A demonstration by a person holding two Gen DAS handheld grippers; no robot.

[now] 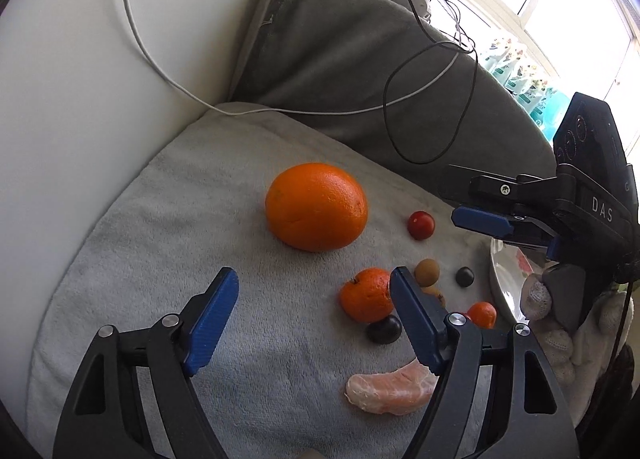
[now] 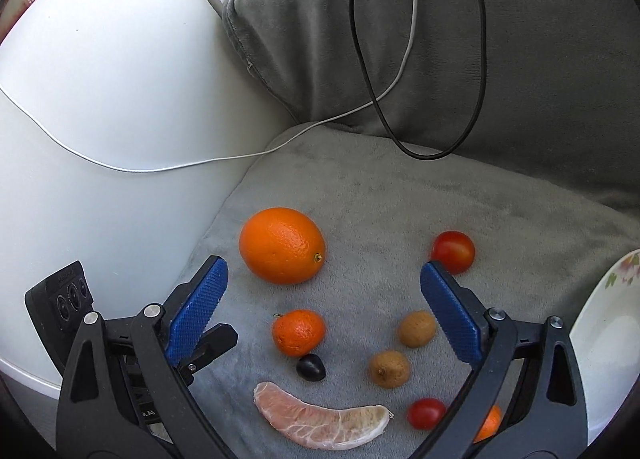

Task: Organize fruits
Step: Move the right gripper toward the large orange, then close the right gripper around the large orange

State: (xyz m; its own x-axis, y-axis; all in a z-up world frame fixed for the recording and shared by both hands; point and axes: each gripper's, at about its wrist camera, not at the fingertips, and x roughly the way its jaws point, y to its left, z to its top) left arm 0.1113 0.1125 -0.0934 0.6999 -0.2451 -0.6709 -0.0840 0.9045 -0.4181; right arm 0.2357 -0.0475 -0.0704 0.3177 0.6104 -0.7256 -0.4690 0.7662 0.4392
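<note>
Fruit (image 2: 282, 245) on grey towel (image 2: 360, 199)

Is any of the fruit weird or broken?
Yes, one. The peeled citrus segment lies bare on the grey towel, with no skin, while the big orange and small mandarin are whole. Also, every fruit sits loose on the towel; none is seen on the plate beside it.

The orange (image 2: 282, 245) has a pebbled, faintly shiny peel; the cherry tomato (image 2: 453, 252) is smooth and glossy. The peeled pomelo segment (image 2: 322, 421) looks membranous and matt. They lie on plush grey cloth (image 2: 360, 195). The plate (image 2: 608, 339) is glazed ceramic.
</note>
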